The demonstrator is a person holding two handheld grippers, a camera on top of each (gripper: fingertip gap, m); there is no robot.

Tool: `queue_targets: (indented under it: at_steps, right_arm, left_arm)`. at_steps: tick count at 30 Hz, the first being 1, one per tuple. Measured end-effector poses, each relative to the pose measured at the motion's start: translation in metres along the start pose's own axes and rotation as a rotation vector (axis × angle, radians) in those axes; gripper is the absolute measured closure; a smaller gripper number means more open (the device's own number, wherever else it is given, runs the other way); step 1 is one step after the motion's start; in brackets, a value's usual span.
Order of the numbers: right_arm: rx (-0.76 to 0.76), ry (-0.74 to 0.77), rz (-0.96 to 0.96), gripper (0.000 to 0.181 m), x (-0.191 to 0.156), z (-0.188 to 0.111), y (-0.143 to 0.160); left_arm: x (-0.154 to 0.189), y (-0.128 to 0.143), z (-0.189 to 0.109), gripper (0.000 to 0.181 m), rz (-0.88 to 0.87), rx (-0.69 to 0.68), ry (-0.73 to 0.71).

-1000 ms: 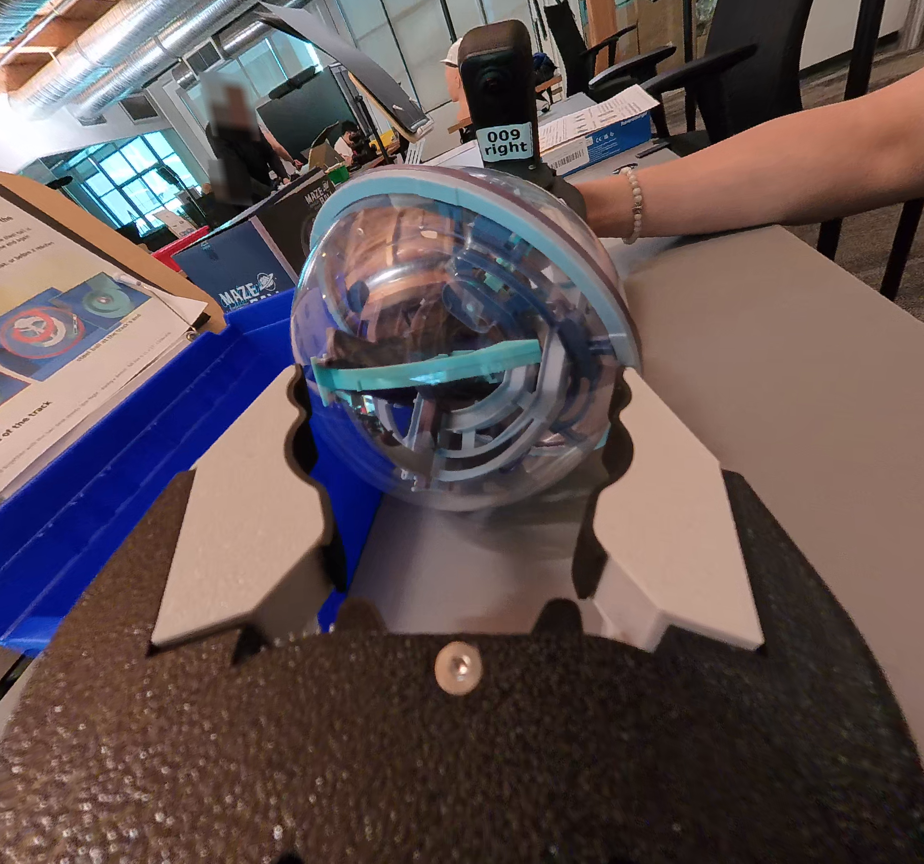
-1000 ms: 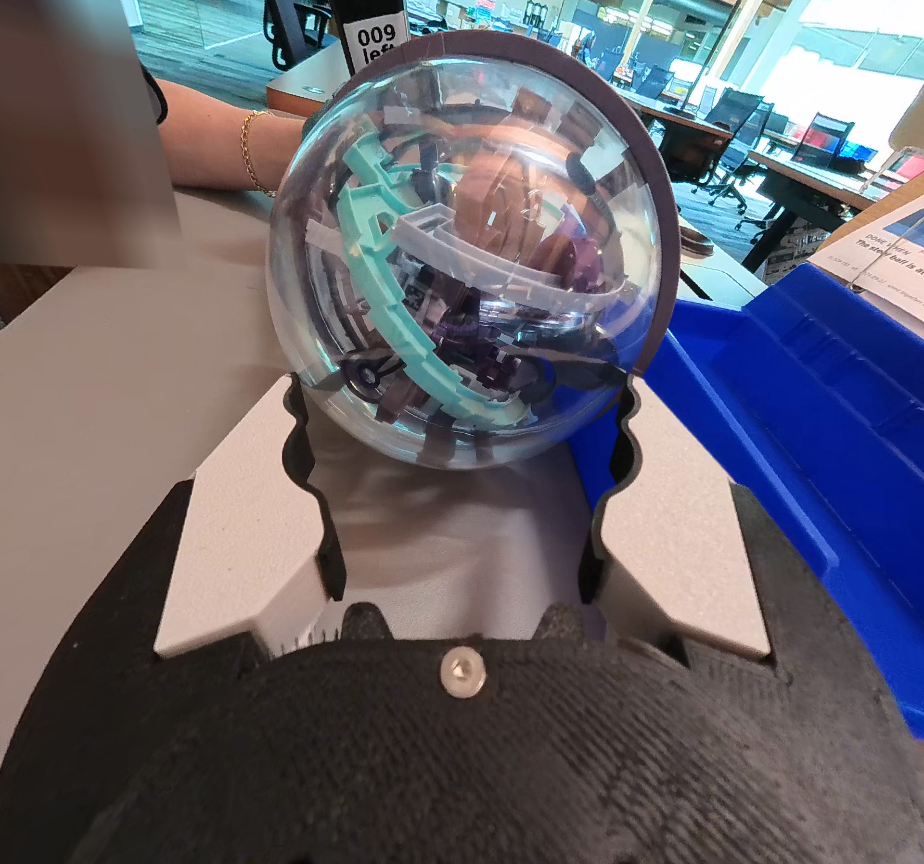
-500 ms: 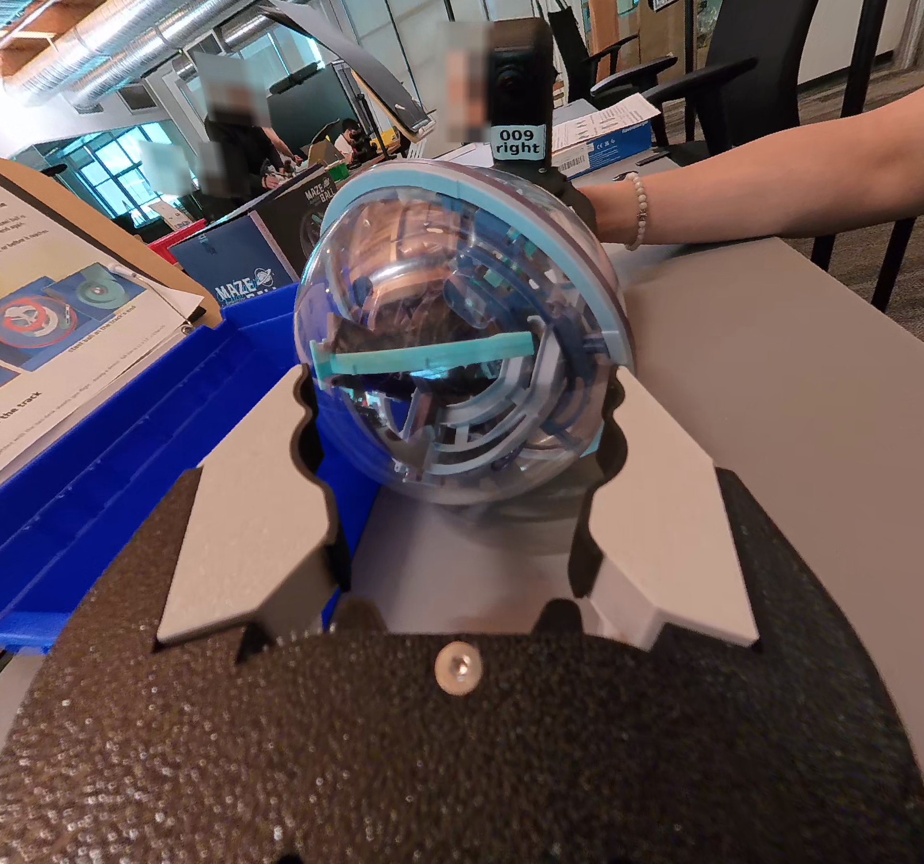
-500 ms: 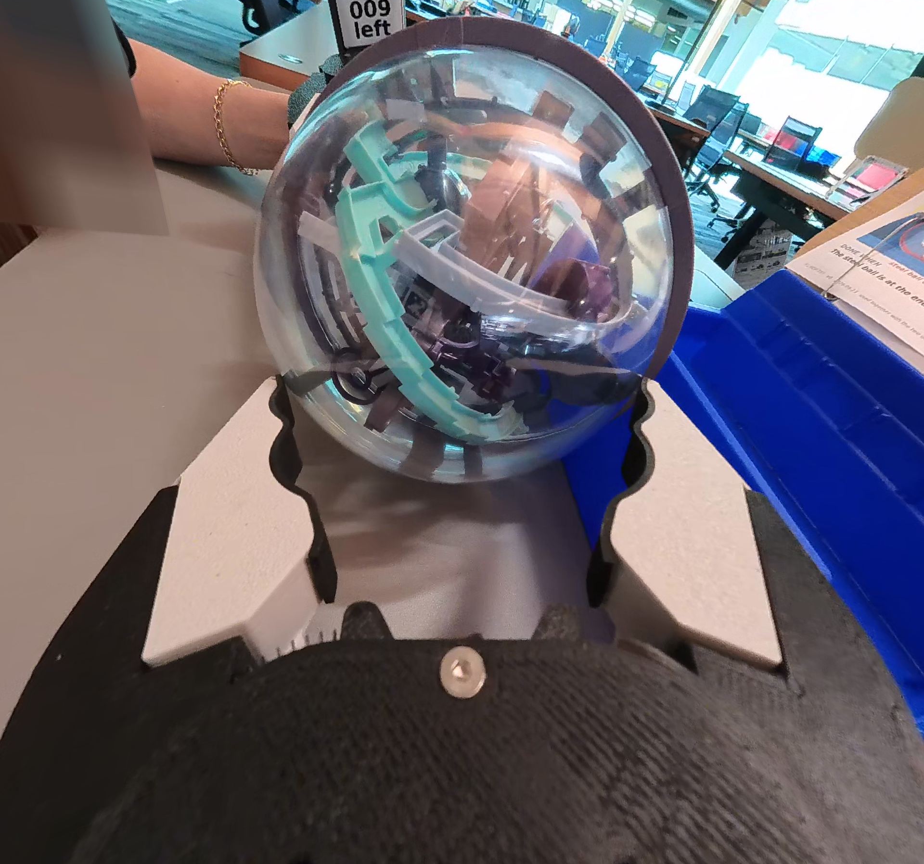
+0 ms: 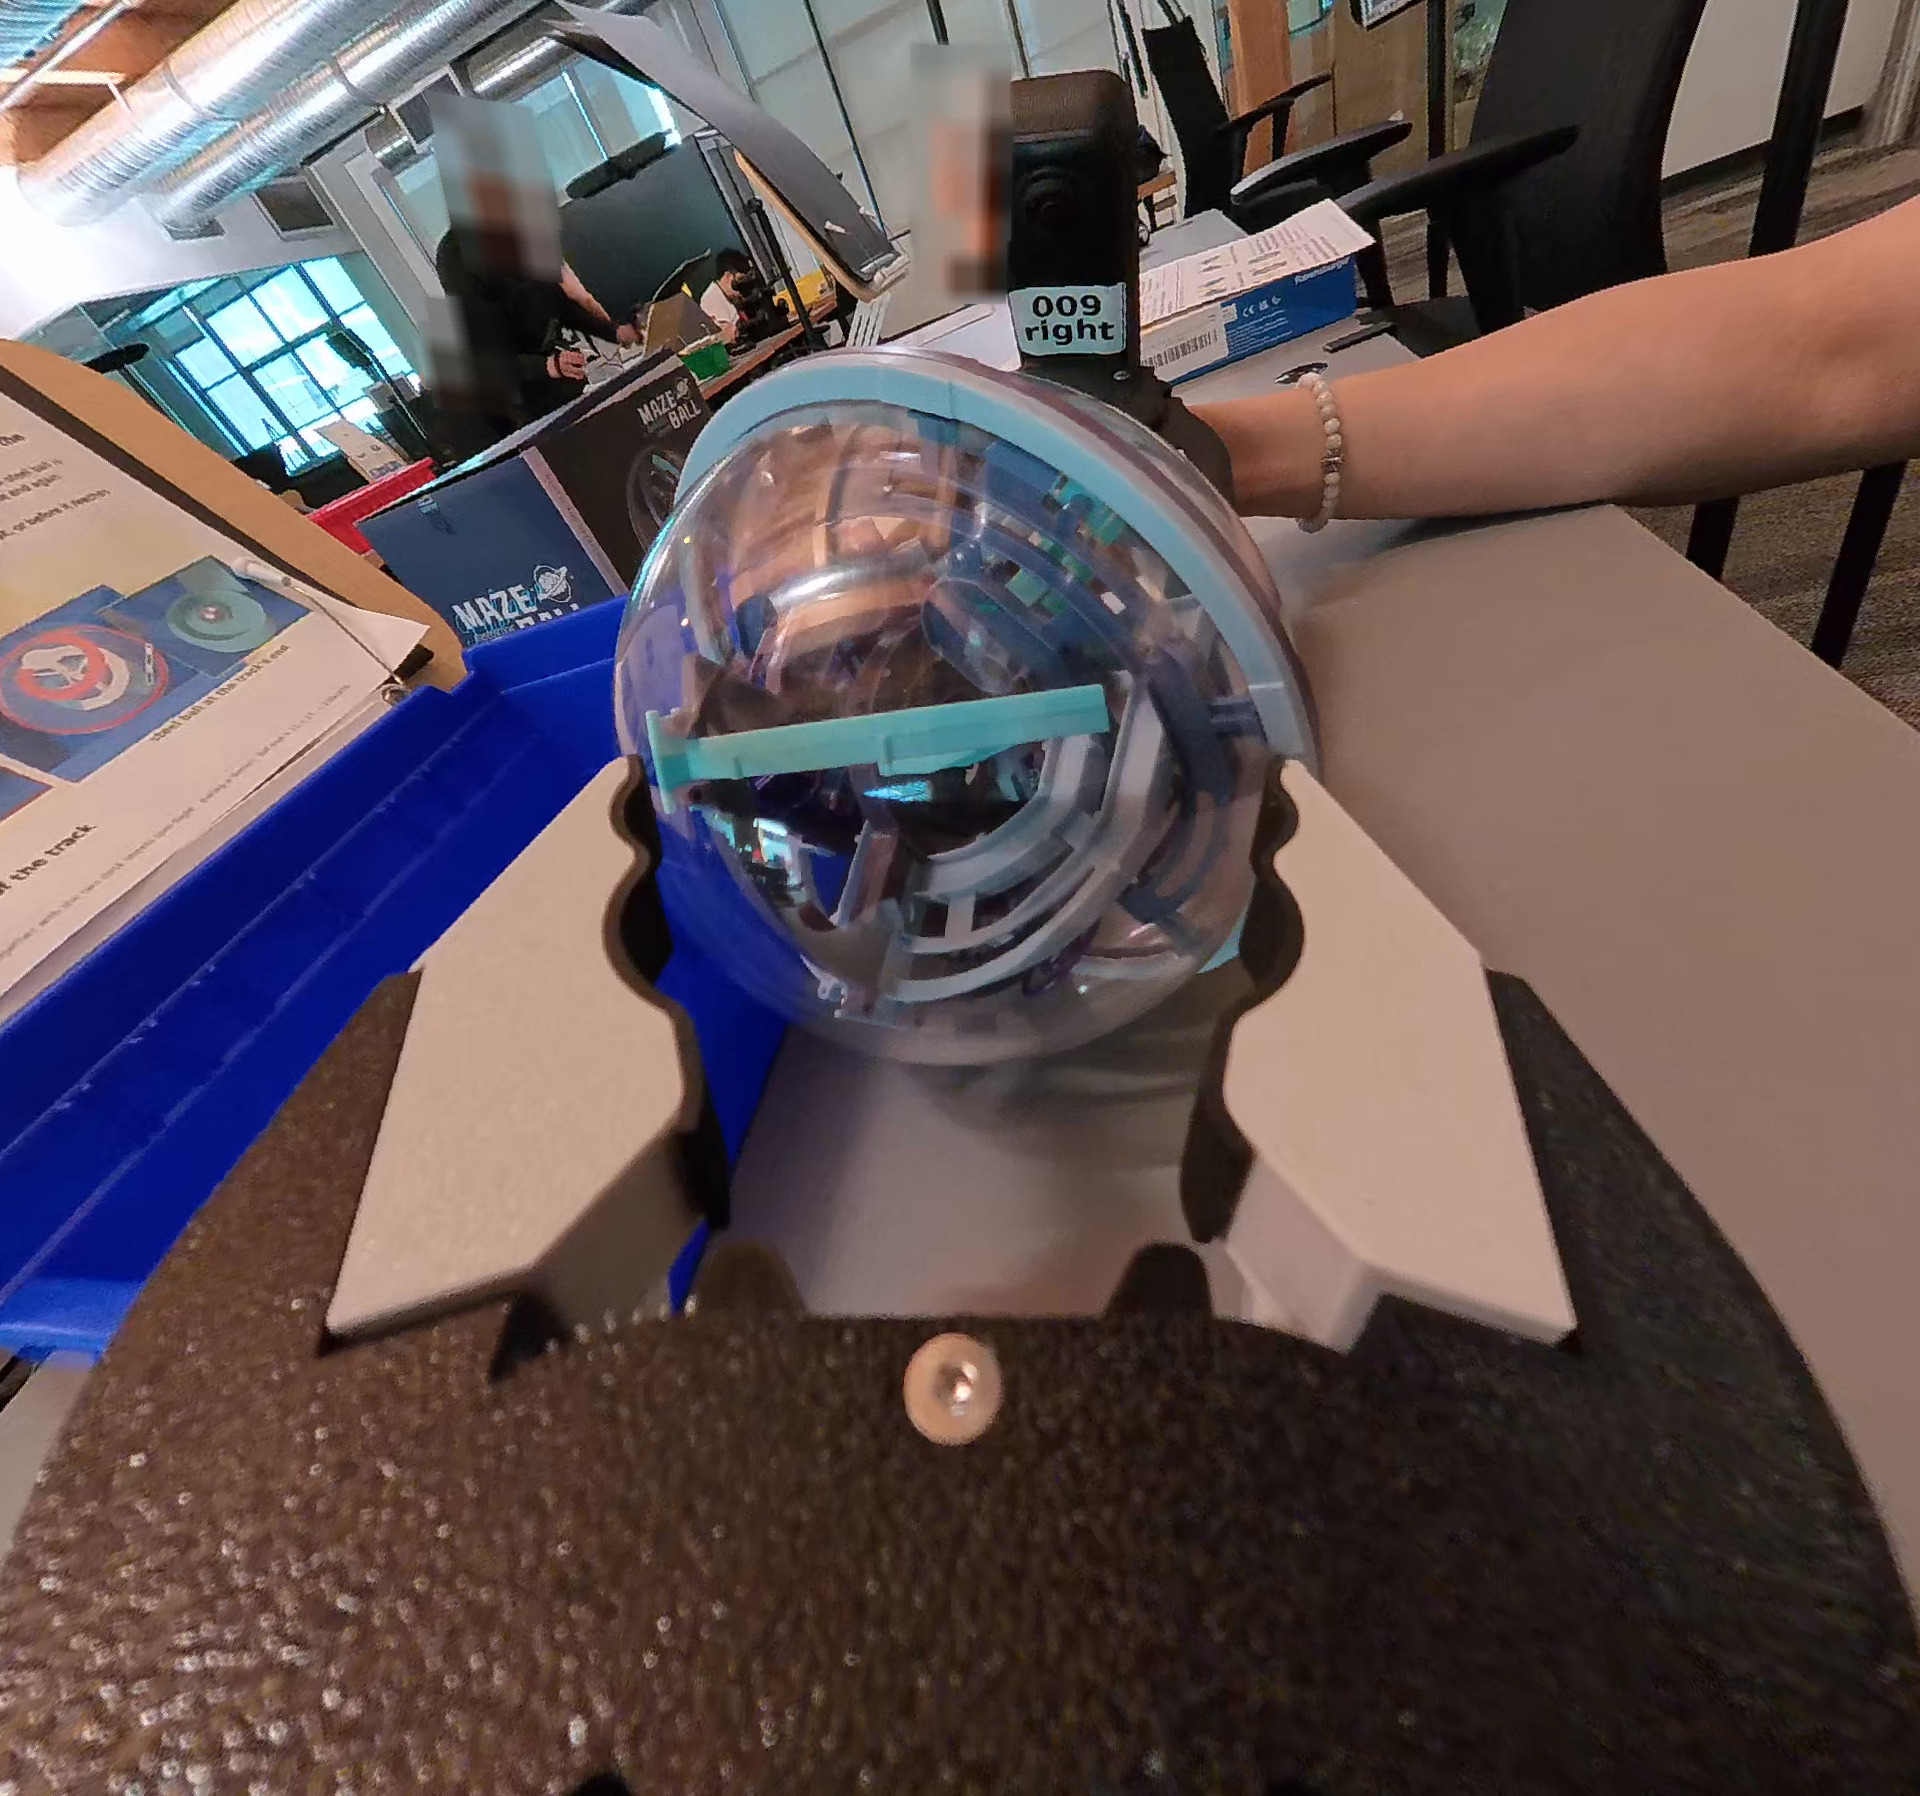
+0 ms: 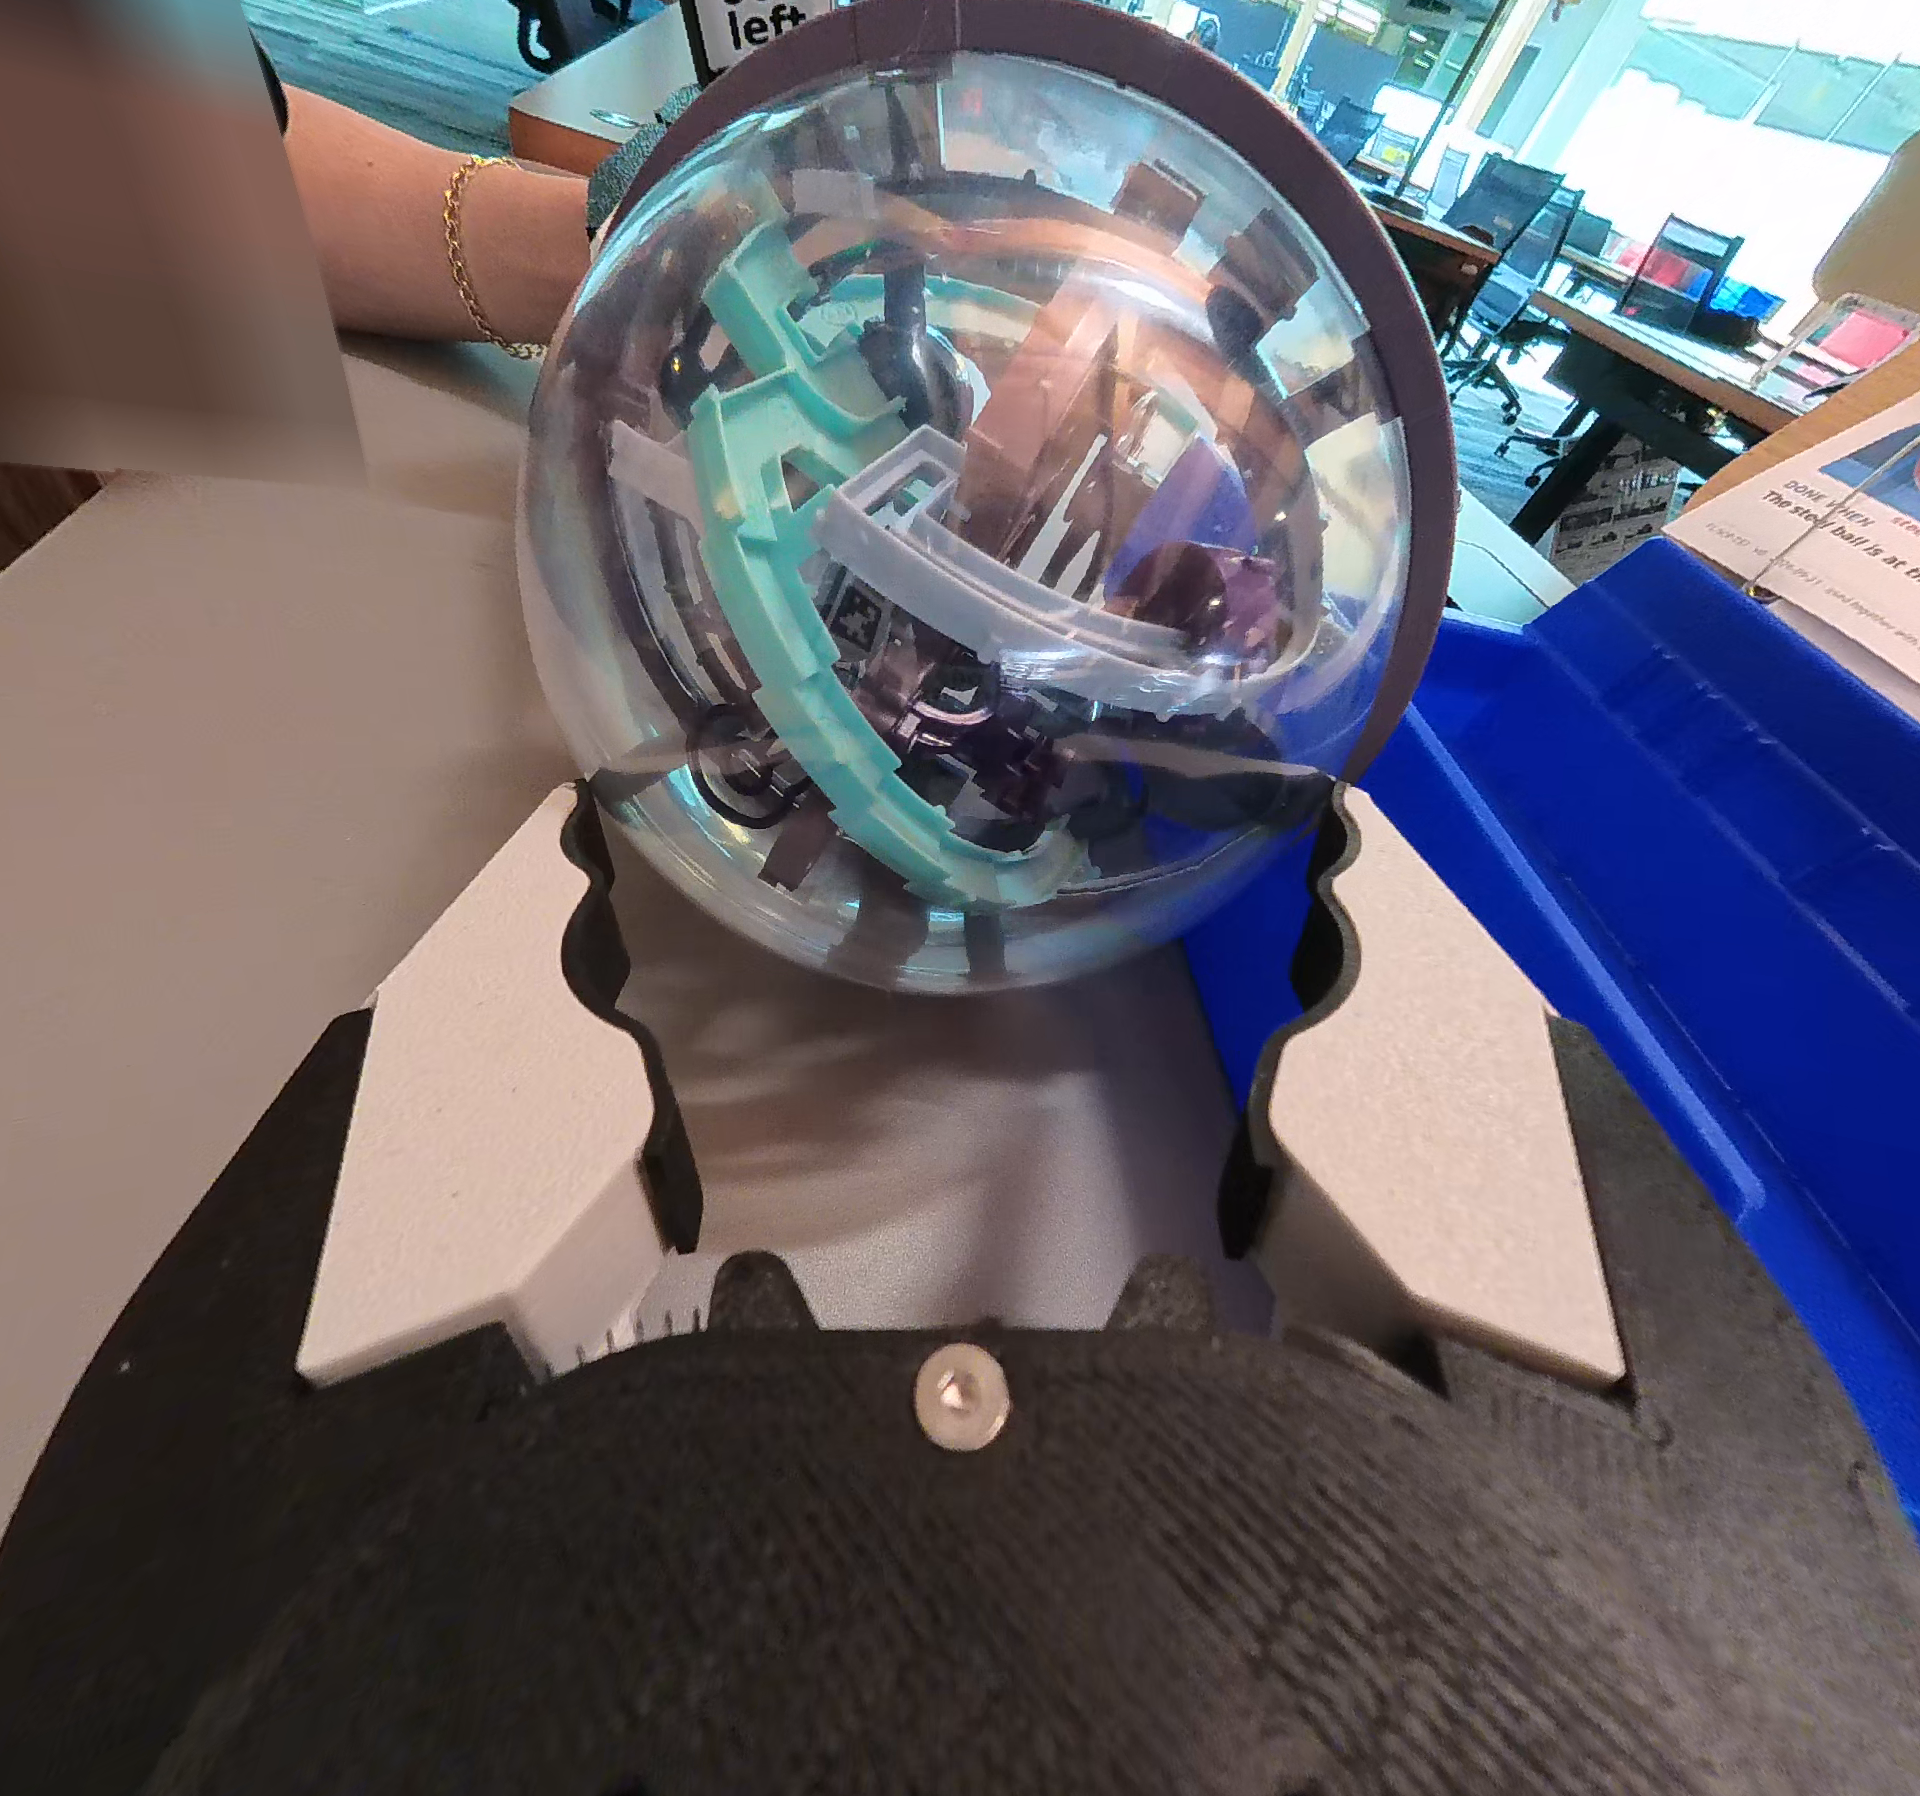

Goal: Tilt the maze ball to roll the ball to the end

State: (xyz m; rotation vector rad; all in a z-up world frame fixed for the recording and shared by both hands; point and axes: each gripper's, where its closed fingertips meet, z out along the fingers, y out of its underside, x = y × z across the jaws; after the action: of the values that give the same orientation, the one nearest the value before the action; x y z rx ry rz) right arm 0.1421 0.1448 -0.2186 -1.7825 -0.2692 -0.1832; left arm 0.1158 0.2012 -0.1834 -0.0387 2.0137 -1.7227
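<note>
Maze ball (image 5: 956,718): clear sphere with teal, grey, purple and brown tracks inside, at frame centre in both wrist views, raised just above the grey tabletop (image 5: 1558,811), a shadow under it. Its equator band ran tilted, light blue in the left wrist view, dark purple in the right wrist view (image 6: 977,479).

Steel ball: not made out with certainty; a dark rounded glint beside the teal track (image 6: 821,624), upper centre of the sphere, may have been it.

Left tool (image 5: 951,873): fingers spread wide, tips pressed to the sphere's lower flanks. Right tool (image 6: 961,853): likewise spread and bearing on the opposite side, so the sphere sat pinched between the two tools.

Step in hand, as judged: mid-tilt, the maze run under way, end not visibly reached.

Next move, as judged: small, slow joint rotation of both tools, keeping even pressure so the smooth shell does not slip.

Surroundings: blue bin (image 5: 260,967) at left of the left wrist view; instruction sheet (image 5: 135,666) on cardboard at far left; maze ball box (image 5: 561,541) behind the bin.
</note>
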Motion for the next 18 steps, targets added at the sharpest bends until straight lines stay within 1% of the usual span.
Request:
queue_targets:
  at_steps: [3, 7, 18]
  right_arm:
    - [-0.005, -0.002, 0.004, 0.050, -0.0002, 0.0001, 0.0006]
    - [-0.049, -0.013, 0.017, 0.051, -0.0020, 0.0034, 0.0061]
    - [-0.054, -0.019, 0.044, 0.051, -0.0024, 0.0045, 0.0060]
  left_arm:
    - [0.0002, -0.0007, 0.0001, 0.070, -0.002, 0.001, 0.000]
    - [0.0011, -0.0060, -0.0001, 0.071, 0.002, 0.019, 0.000]
    - [-0.0003, -0.0062, -0.0010, 0.071, -0.026, 0.022, 0.002]
